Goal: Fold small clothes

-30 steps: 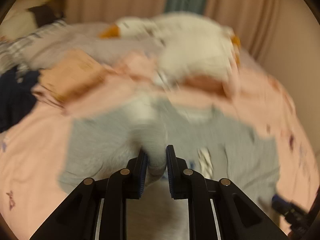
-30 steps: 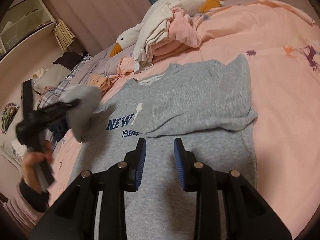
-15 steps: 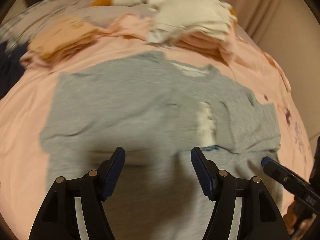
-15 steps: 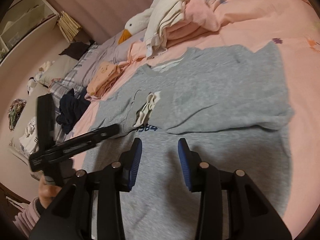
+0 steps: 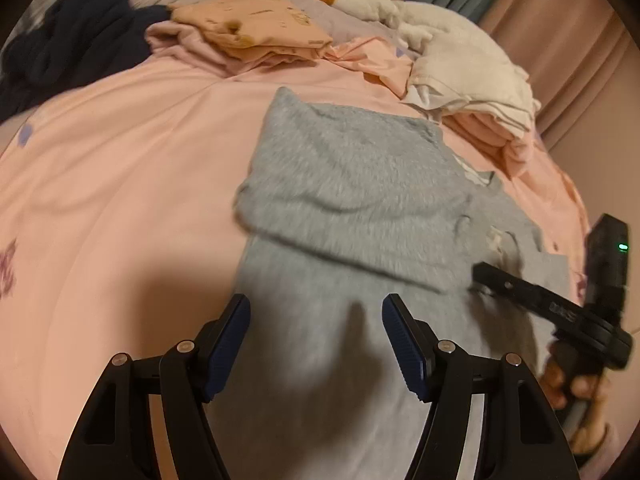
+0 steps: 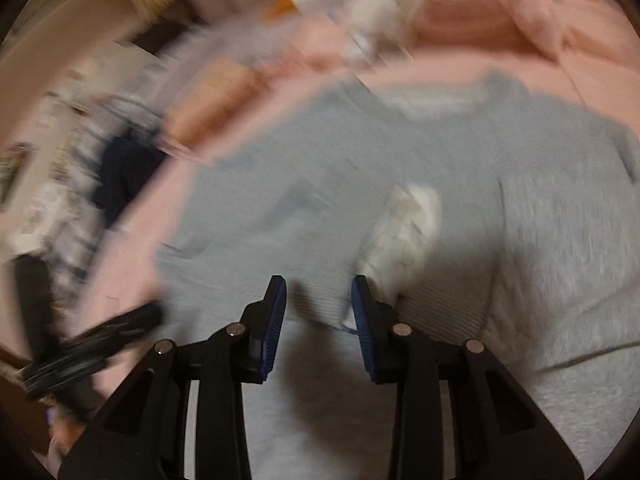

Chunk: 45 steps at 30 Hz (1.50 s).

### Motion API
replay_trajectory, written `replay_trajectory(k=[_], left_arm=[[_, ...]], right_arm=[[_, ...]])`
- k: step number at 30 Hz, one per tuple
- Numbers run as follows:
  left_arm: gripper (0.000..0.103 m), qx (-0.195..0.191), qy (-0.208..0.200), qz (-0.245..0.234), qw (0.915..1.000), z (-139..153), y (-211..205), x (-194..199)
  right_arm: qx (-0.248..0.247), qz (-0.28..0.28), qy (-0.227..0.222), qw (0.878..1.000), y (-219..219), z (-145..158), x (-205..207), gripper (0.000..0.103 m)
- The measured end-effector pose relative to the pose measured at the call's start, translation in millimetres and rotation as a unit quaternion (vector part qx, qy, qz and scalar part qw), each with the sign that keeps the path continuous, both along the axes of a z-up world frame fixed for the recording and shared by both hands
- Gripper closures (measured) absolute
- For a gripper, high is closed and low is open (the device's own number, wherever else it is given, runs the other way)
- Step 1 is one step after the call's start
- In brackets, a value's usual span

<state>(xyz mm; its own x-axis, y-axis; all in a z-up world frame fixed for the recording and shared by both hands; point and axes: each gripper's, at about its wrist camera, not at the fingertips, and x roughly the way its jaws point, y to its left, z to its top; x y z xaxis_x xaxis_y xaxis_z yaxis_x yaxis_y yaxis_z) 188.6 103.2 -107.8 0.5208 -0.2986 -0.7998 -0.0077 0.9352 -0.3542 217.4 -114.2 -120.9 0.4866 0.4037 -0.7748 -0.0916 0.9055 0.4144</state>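
Right-wrist view motion-smeared: clutter beside the bed unreadable, grey shirt soft-edged.

Left claw gapes empty; right claw closing, empty.

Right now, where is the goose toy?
In the left wrist view the goose toy lies at the top, beyond the grey shirt, right of the peach clothes.
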Motion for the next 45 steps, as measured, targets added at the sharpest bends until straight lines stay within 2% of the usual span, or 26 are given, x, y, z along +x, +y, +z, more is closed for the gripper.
replay_trajectory(k=[4,6,8,14,15,21,30,37,45], left_arm=[[0.035,-0.02,0.001,0.009,0.9998,1,21,-37],[0.034,-0.039,0.007,0.015,0.9991,-2,32,-56],[0.03,-0.051,0.012,0.021,0.9984,-4,40,-70],[0.03,-0.069,0.024,0.018,0.9972,-6,45,-107],[0.03,-0.07,0.024,0.014,0.9971,-5,44,-110],[0.029,-0.085,0.029,0.007,0.996,-5,45,-126],[0.029,-0.093,0.039,0.004,0.9949,-10,41,-142],[0.028,-0.106,0.044,-0.002,0.9934,-11,39,-148],[0.026,-0.116,0.05,-0.01,0.9919,-11,31,-151]], right_arm=[[0.004,0.006,-0.006,1.0,-3,13,-22,0.069],[-0.002,0.01,-0.013,1.0,-7,23,-43,0.068],[-0.008,0.008,-0.02,1.0,-14,30,-67,0.062],[0.014,-0.051,-0.028,0.998,-60,40,-137,0.042],[0.016,-0.063,-0.028,0.997,-68,41,-147,0.041],[0.021,-0.138,-0.013,0.99,-118,38,-198,0.04],[0.02,-0.199,0.01,0.98,-161,26,-247,0.037],[0.046,-0.206,0.027,0.977,-172,11,-265,0.037],[0.097,-0.185,0.035,0.977,-171,-1,-278,0.036]])
